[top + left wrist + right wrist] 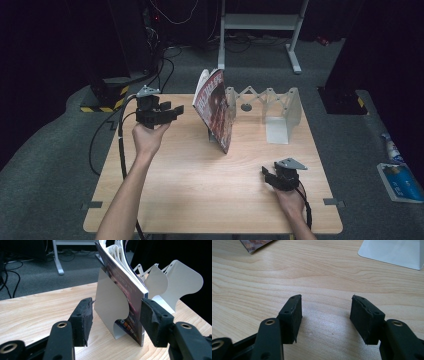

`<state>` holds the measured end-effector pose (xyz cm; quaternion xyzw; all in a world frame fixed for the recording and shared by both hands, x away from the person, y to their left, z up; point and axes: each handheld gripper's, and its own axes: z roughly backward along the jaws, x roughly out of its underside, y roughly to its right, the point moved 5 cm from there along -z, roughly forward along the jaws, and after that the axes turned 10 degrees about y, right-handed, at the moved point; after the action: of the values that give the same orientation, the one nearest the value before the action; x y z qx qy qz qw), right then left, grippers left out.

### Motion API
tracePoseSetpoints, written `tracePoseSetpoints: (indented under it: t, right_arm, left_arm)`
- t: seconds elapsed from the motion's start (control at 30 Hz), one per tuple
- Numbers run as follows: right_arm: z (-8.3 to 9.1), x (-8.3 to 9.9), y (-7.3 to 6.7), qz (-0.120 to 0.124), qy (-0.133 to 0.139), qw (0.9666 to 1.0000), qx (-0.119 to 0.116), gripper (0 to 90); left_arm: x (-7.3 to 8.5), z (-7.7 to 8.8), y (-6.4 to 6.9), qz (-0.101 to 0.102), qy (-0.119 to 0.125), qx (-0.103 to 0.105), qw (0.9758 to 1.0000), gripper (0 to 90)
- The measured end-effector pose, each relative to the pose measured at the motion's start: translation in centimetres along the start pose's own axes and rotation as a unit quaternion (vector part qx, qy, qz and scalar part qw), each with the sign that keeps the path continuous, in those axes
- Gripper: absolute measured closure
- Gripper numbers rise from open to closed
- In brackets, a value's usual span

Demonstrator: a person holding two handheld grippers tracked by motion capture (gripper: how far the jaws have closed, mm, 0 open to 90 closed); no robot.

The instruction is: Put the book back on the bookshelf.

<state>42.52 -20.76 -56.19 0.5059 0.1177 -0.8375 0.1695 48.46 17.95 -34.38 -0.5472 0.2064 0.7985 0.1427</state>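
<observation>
A glossy book with a dark red cover stands tilted on the wooden table, its pages fanning at the top. It leans on a white metal divider of an expanding white book rack. My left gripper is held up off the table to the left of the book and points at it. Its jaws are open and frame the book from a short distance without touching. My right gripper rests low near the table's front right, open, with bare wood between its fingertips.
The rack's flat base plate lies ahead and to the right of my right gripper, and a corner of the book shows to its left. Beyond the table are a white stand's legs, cables and dark equipment on grey floor.
</observation>
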Motion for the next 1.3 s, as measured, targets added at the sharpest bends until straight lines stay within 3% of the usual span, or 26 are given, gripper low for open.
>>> tracePoseSetpoints:
  t: [0.5,1.3]
  right_arm:
    - [0.0,0.0,0.0,0.0,0.0,1.0,-0.001,42.5]
    - [0.0,0.0,0.0,0.0,0.0,1.0,-0.001,42.5]
  left_arm:
    - [0.7,1.2,-0.6,0.027,0.007,0.006,0.9996,44.0]
    - [2.0,2.5,-0.5,0.041,0.015,0.014,0.999,44.3]
